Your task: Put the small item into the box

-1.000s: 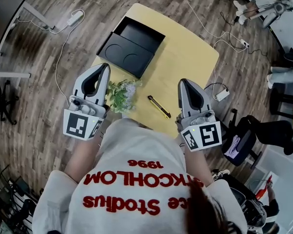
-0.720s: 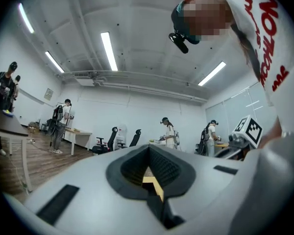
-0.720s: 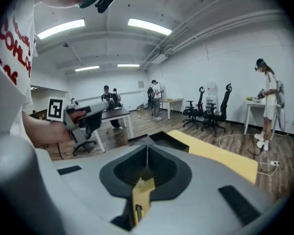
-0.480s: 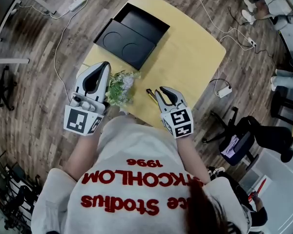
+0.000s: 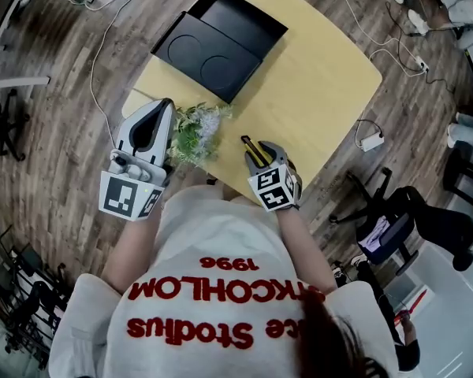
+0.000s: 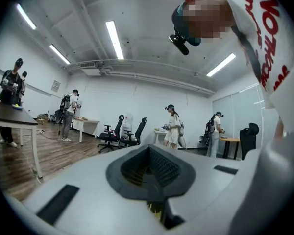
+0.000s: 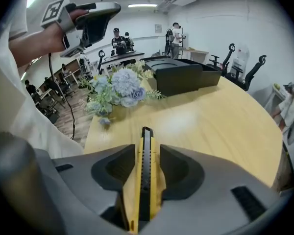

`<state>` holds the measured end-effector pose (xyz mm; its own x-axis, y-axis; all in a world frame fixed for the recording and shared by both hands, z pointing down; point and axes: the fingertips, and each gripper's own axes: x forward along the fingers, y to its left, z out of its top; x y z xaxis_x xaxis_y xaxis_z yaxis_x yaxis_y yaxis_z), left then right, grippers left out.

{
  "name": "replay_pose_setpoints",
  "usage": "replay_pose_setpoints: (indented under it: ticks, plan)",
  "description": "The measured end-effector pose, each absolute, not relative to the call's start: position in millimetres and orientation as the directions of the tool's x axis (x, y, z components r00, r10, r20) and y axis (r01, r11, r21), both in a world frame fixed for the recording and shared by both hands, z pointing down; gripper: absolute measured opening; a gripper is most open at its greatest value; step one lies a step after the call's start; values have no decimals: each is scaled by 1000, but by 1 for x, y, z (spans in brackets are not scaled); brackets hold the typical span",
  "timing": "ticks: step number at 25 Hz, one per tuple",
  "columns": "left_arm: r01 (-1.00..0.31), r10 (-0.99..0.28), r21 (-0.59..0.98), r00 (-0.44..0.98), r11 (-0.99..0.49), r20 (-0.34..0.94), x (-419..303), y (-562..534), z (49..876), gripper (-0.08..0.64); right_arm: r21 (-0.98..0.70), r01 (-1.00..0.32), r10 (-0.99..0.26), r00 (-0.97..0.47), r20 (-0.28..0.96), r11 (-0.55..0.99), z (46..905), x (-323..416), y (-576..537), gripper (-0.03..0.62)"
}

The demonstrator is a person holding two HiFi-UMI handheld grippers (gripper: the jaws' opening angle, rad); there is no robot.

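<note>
A yellow-and-black utility knife (image 5: 253,150) lies on the wooden table (image 5: 323,77) near its front edge. My right gripper (image 5: 262,154) is lowered over it, jaws opening. The knife (image 7: 146,141) sits between the pads with table showing on both sides, so nothing presses it. The black box (image 5: 221,42) stands open at the table's far left; in the right gripper view the box (image 7: 183,75) is beyond the flowers. My left gripper (image 5: 167,107) is held up beside the table's left edge, pointing into the room, its jaws shut and empty (image 6: 148,153).
A bunch of pale blue artificial flowers (image 5: 193,132) lies between the grippers, left of the knife. Cables and a power strip (image 5: 370,142) run over the floor around the table. An office chair (image 5: 394,219) stands at the right. Several people stand in the room behind.
My right gripper has swung left and down from beside the table onto the knife, which now lies between its jaws. The left gripper has barely moved.
</note>
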<state>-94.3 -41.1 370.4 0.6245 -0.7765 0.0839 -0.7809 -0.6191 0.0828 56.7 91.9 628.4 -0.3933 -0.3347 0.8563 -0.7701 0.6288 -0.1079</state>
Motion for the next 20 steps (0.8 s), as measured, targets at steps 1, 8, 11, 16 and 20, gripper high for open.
replay_pose_setpoints:
  ticks: [1, 8, 11, 16, 20]
  plan:
    - [-783, -778, 83, 622, -617, 88, -94, -40, 372, 6, -99, -766, -328, -384, 863, 635, 632, 57, 93, 160]
    - [-796, -790, 75, 606, -601, 95, -98, -40, 375, 6, -94, -780, -338, -372, 865, 618, 637, 59, 92, 118]
    - [-798, -794, 63, 602, -599, 84, -97, -42, 369, 6, -147, -802, -371, -420, 828, 579, 627, 60, 85, 117]
    - [-799, -797, 44, 601, -600, 55, -99, -45, 355, 6, -289, -837, -502, -518, 692, 465, 587, 64, 55, 115]
    - [-799, -799, 25, 601, -600, 29, -100, -50, 342, 6, -313, -852, -639, -523, 564, 421, 535, 73, 24, 115]
